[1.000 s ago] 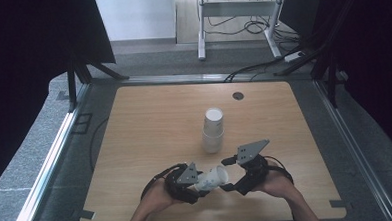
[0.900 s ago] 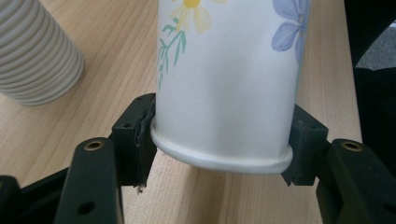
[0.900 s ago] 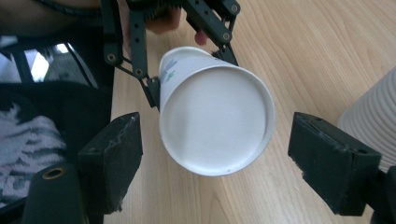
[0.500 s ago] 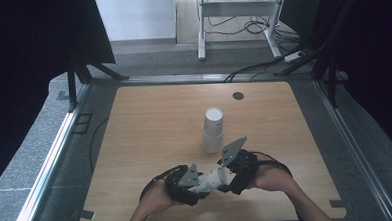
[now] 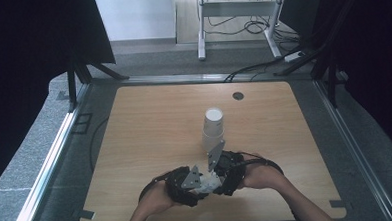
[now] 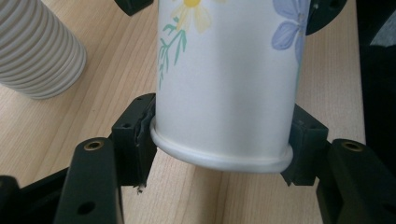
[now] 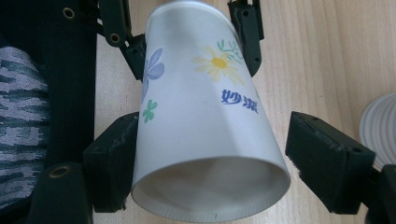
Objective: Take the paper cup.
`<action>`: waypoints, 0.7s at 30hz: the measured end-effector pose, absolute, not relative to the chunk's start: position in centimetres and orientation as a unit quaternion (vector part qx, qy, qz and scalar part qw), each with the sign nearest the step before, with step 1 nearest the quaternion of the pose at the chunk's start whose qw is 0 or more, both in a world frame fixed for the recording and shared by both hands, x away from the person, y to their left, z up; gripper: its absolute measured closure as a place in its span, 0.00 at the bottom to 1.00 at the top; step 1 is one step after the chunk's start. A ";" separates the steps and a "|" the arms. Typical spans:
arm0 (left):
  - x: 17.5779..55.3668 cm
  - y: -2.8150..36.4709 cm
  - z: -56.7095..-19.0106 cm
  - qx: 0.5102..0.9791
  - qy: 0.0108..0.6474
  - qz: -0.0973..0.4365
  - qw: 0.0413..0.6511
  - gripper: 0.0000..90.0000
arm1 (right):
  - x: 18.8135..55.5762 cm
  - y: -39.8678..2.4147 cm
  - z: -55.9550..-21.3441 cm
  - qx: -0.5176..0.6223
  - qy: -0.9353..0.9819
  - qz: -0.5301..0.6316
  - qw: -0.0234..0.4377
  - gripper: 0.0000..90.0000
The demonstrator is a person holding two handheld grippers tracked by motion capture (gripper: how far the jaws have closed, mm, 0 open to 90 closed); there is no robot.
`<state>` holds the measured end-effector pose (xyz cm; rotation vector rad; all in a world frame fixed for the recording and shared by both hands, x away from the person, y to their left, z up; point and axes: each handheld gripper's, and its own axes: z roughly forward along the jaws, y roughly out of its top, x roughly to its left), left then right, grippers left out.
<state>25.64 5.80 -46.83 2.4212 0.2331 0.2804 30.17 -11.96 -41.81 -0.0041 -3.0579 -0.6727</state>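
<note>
A white paper cup with printed flowers [image 5: 207, 183] [image 6: 224, 79] [image 7: 205, 112] lies level between my two grippers, just above the table's near edge. My left gripper [image 5: 202, 184] [image 6: 219, 140] is shut on the cup's narrow base end, both pads pressed on it. My right gripper [image 5: 215, 179] [image 7: 210, 163] faces it from the right, its jaws around the cup's open mouth end. They have just been closing. One pad [image 7: 112, 158] touches the cup wall and the other pad [image 7: 327, 158] stands a little apart from it.
A stack of white ribbed cups [image 5: 213, 130] [image 6: 37, 46] [image 7: 380, 126] stands upside down in the middle of the wooden table [image 5: 149, 122], just beyond the grippers. A small dark disc [image 5: 238, 95] lies near the far edge. Metal rails frame the table.
My right gripper has moved left towards the left gripper, and its jaws now surround the cup's mouth end. The left gripper has kept still with the cup.
</note>
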 end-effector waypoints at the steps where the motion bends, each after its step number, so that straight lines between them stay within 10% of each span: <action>1: 25.6 5.8 -46.8 0.931 0.089 0.109 0.338 0.42 | 30.2 -11.9 -41.9 -0.002 -0.976 -0.216 0.007 0.23; 21: 25.2 5.0 -47.1 0.948 0.075 0.122 0.283 0.41 | 29.8 -11.4 -43.6 0.002 -0.976 -0.214 0.029 0.39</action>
